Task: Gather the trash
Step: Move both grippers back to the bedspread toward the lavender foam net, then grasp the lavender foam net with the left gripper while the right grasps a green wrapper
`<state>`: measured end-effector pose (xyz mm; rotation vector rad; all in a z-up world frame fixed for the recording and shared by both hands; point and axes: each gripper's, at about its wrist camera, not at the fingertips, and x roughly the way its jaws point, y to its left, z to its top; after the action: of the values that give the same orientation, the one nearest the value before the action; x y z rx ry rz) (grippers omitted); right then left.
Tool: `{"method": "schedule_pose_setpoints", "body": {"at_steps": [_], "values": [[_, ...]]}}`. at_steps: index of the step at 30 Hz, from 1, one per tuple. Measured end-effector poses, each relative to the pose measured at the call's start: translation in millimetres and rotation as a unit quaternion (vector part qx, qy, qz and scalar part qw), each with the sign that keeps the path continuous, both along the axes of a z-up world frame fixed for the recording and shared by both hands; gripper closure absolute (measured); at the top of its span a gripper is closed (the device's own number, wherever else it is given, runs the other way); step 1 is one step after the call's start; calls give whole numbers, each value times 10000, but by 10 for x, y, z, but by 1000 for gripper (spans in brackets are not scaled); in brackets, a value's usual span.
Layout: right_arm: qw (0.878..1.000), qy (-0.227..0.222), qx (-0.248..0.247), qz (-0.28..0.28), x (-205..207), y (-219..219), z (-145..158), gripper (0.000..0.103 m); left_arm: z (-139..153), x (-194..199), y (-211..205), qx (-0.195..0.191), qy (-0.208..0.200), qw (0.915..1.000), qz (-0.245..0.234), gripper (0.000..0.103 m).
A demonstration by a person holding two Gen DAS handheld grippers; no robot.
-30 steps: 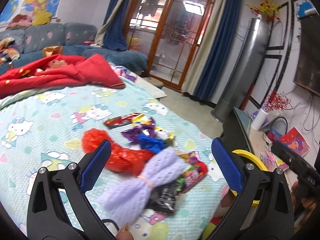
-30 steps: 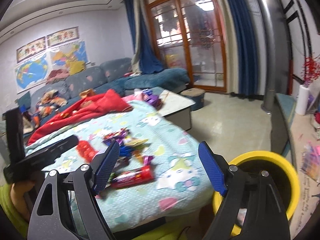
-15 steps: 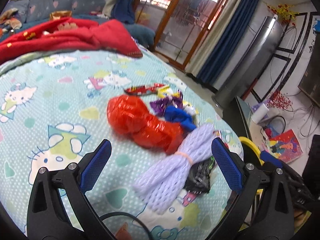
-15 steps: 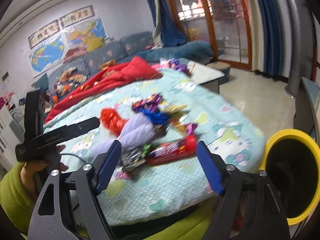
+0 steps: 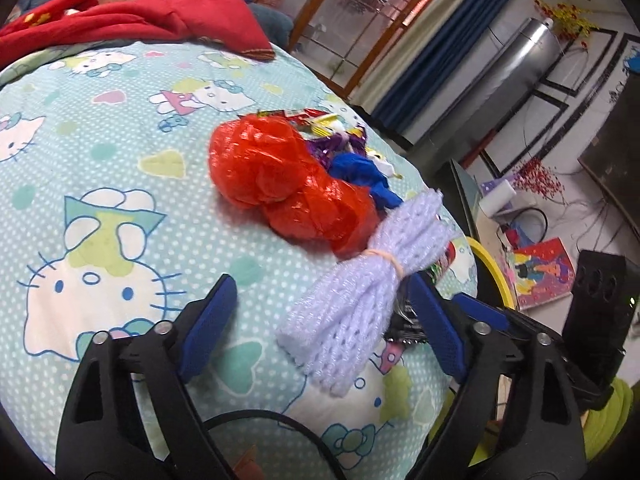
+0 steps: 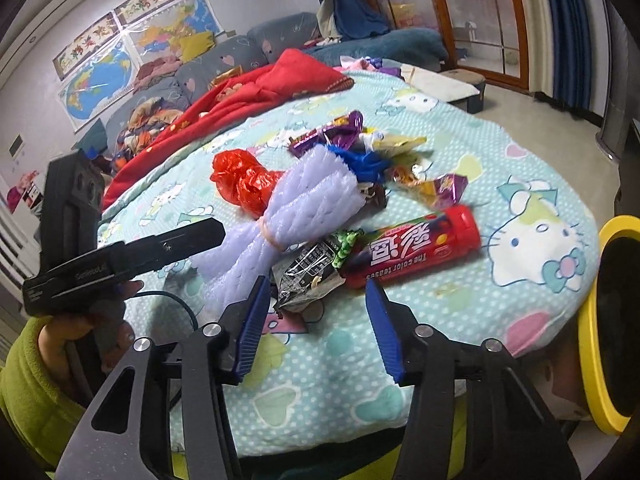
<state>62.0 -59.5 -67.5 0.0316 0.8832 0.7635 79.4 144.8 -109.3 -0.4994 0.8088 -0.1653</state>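
Bare bedspread (image 5: 120, 152) on my left, open for approach. Ahead, lilac foam net (image 5: 360, 292) blocks the left gripper (image 5: 324, 324). Red candy tube (image 6: 416, 248) and black wrapper (image 6: 308, 276) crowd the right gripper (image 6: 316, 328). Yellow bin (image 6: 592, 360) flanks the bed's right edge.

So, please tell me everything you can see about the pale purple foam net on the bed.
The foam net is a pale lilac mesh sleeve of soft foam, folded into a bundle and tied at its waist by a tan rubber band, so both ends fan out. It lies flat on the cartoon-cat bedsheet, its far end resting against the red plastic bag and near a blue wrapper. Its right side overlaps a dark crumpled wrapper. No gripper touches it.
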Motion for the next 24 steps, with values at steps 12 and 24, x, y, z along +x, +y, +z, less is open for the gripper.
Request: {"method": "schedule_pose_setpoints", "body": {"at_steps": [12,24], "values": [[9975,635,314,-63,134,-41,-119,89,-58,50,-138,130,259,9988,-386,67],[9969,579,512,-129,107,-173,11,102,139,31,-214,330,-86,9979,-548,93]]}}
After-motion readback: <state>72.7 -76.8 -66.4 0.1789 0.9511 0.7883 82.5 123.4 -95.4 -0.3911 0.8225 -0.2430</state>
